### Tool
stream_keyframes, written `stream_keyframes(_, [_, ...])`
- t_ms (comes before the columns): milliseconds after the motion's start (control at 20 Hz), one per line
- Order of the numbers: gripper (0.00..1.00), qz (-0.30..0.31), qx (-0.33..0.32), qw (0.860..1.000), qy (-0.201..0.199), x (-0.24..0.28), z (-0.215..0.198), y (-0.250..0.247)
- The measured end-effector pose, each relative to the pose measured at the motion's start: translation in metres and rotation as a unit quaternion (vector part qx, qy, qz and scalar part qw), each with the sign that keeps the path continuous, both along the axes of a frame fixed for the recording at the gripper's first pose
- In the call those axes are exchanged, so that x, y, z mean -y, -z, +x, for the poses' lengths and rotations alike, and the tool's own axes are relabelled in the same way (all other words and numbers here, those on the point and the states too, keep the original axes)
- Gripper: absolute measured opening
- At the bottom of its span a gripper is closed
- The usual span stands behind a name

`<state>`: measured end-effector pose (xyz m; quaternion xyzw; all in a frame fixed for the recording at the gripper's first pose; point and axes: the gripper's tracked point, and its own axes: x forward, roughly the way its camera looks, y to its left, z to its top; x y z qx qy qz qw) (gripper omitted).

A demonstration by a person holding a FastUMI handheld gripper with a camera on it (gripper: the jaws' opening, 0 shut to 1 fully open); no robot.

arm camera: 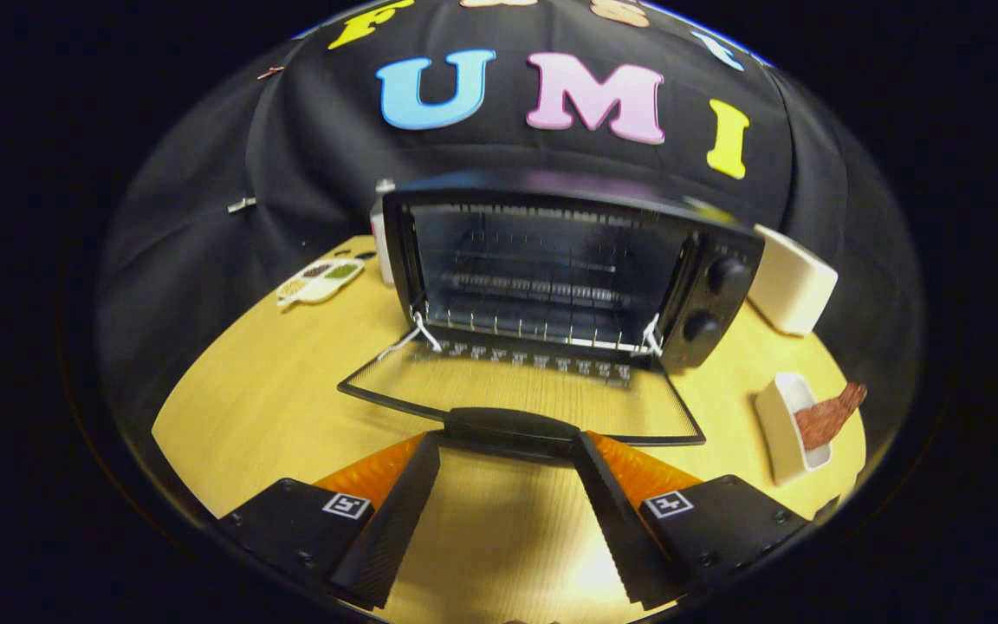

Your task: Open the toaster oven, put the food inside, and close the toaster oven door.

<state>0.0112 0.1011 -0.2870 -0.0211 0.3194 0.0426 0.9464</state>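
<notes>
A black toaster oven [707, 286] stands on the wooden table straight ahead, its cavity bare with a wire rack inside. Its glass door [516, 390] lies folded down flat toward me, and the door's handle [512, 426] sits just ahead of my fingertips. My gripper [508, 446] is open, fingers spread to either side of the handle, with nothing between them. To the right of the oven a strip of reddish-brown food [828, 416] lies across a small white dish [780, 429], one end sticking out over the dish's rim.
A white rectangular container [793, 282] stands beside the oven's right side. Left of the oven lies a white divided tray [321, 279] with small portions in it. Bare wooden tabletop [256, 399] stretches to the left of the door and under my fingers.
</notes>
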Motion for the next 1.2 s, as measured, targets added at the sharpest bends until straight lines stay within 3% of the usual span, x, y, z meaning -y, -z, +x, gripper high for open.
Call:
stream_keyframes(200, [0.97,-0.008,-0.015,1.0,-0.022,0.009,-0.012,0.012])
stream_keyframes(500, [0.98,0.007,0.042,0.999,-0.023,0.041,-0.013,-0.058])
stream_keyframes(900, [0.98,-0.017,0.128,0.99,0.049,0.154,0.001,-0.164])
stream_keyframes(1200, [0.98,-0.034,0.135,0.987,0.085,0.244,0.019,-0.187])
